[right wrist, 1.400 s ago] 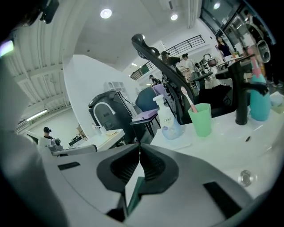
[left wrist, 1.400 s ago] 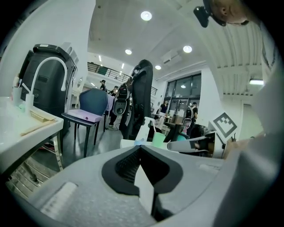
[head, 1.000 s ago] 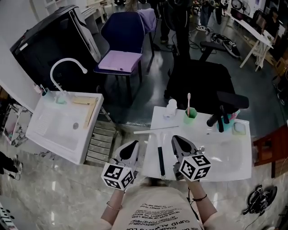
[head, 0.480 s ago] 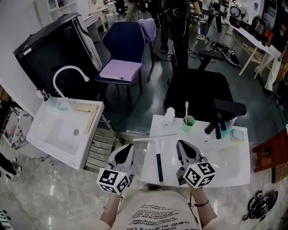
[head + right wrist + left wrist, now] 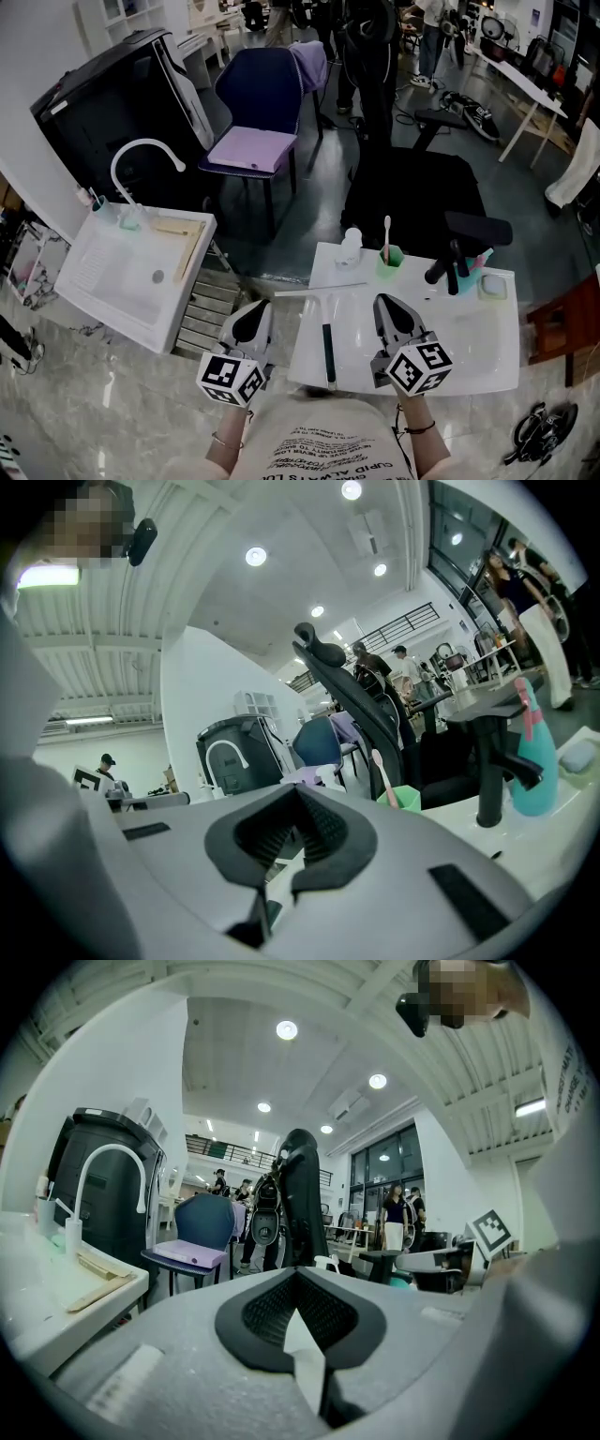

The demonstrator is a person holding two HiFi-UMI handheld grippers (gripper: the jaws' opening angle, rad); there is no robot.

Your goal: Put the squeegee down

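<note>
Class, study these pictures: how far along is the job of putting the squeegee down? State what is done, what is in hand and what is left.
Done: the squeegee lies flat on the white sink top, between the tongs and apart from both. In hand: nothing; the left tongs and right tongs are shut and empty. Left: seemingly nothing.

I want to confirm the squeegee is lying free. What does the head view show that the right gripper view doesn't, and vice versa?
Head view only: the squeegee lying flat on the white basin, between the left gripper and right gripper, touched by neither.
Right gripper view only: its jaws shut with nothing between them, and the ceiling lights.
Both: the green cup with a toothbrush, the black faucet and the office chair.
</note>
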